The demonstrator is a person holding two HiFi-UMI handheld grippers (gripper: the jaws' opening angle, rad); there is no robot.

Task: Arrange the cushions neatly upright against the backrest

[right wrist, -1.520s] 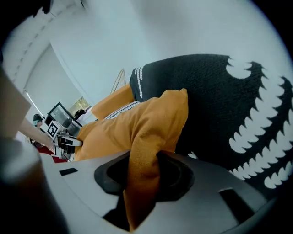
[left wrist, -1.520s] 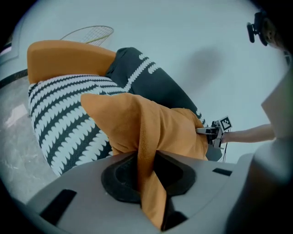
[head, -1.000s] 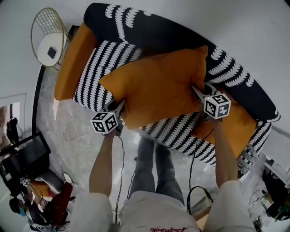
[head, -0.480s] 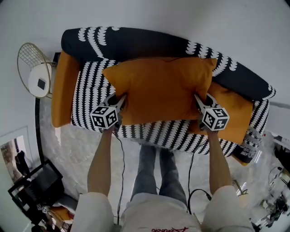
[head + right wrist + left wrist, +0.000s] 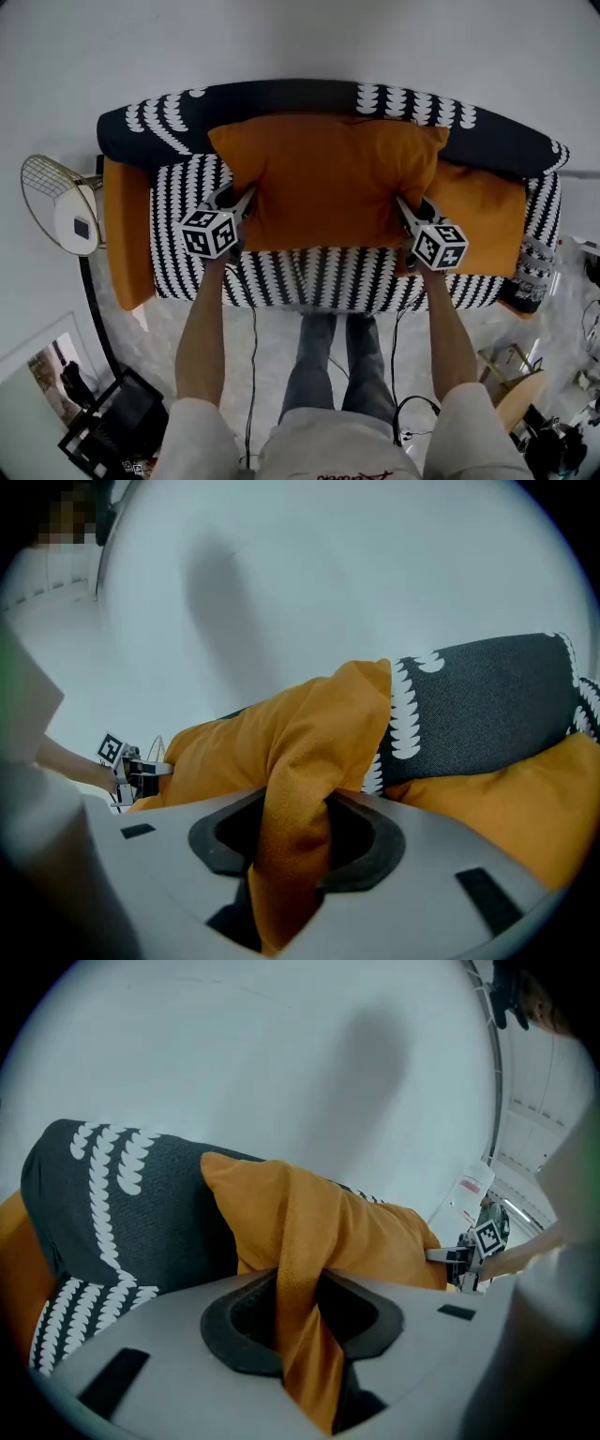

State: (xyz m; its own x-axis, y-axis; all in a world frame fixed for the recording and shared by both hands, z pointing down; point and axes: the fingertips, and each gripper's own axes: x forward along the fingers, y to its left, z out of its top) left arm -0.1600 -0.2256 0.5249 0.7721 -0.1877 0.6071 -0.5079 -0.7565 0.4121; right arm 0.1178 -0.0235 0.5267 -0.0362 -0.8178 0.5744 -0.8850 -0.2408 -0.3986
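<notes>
The large orange cushion (image 5: 328, 178) hides the middle of the sofa backrest (image 5: 150, 127) behind it and the near edge of the second orange cushion (image 5: 478, 217) to its right. Its pinched fabric buries the pads of the left gripper (image 5: 236, 200) and right gripper (image 5: 405, 206). Far below-left of it, the dark clutter (image 5: 103, 436) is too small to identify.

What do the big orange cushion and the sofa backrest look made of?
Orange cushion: matte woven cloth, probably soft-filled; its corner bunches into folds. Sofa backrest: dark, grainy upholstery fabric; white leaf pattern, woven or printed unclear.
</notes>
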